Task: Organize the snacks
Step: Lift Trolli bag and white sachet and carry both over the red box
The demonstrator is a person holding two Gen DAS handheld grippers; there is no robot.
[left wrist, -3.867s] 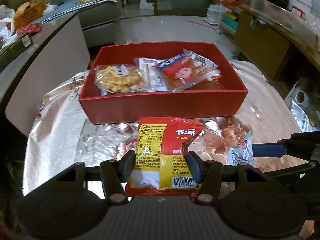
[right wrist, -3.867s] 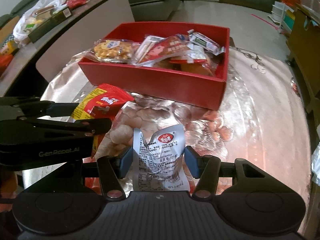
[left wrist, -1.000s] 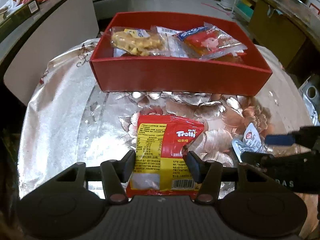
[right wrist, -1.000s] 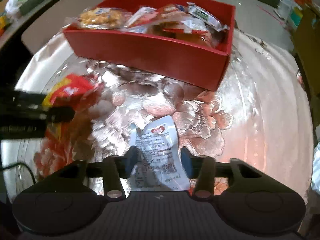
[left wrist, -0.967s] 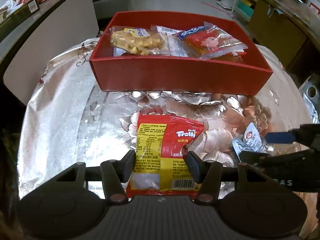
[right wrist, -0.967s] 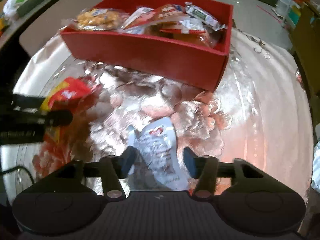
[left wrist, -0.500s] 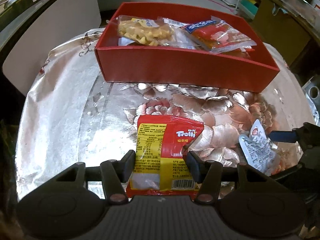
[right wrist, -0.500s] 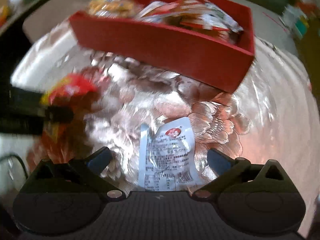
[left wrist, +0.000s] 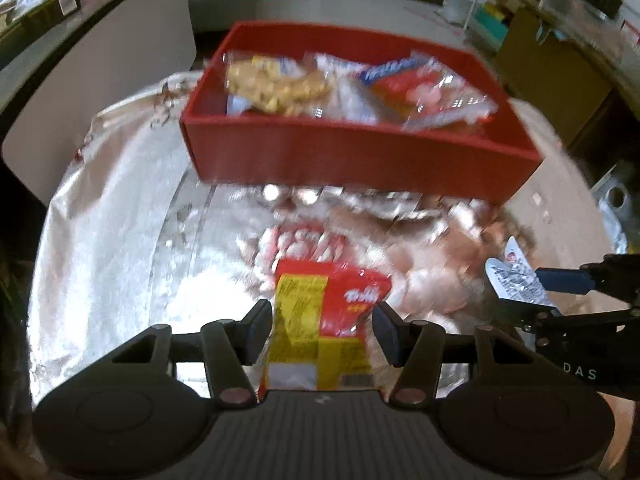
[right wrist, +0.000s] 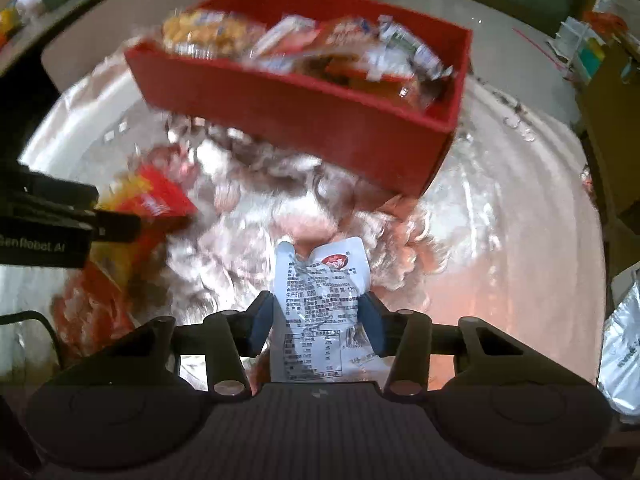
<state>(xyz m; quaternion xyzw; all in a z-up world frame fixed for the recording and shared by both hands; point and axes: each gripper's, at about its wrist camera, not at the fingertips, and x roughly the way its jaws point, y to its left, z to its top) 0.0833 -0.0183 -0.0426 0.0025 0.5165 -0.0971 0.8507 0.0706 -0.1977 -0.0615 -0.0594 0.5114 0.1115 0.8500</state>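
My left gripper [left wrist: 322, 330] is shut on a red and yellow Trolli packet [left wrist: 320, 328], held above the silver floral tablecloth [left wrist: 112, 240]. My right gripper [right wrist: 316, 320] is shut on a white printed sachet [right wrist: 316, 312], its blue pads pressing both sides. The left wrist view shows that sachet [left wrist: 516, 280] at the right, between the right gripper's fingers. In the right wrist view the Trolli packet [right wrist: 152, 200] shows at the left. A red box [left wrist: 352, 160] holding several snack packets stands ahead of both grippers; it appears as the red box [right wrist: 304, 120] in the right wrist view.
A grey counter [left wrist: 100, 64] runs along the left with bags on it. Cardboard boxes [left wrist: 560, 76] and shelving stand at the right. A silver pouch [right wrist: 620, 344] lies at the table's right edge. The round table's edge curves near both sides.
The right gripper's jaws spread wide around the white sachet half a second ago and have closed on it again. The left gripper still holds the Trolli packet; the red box looks a little closer.
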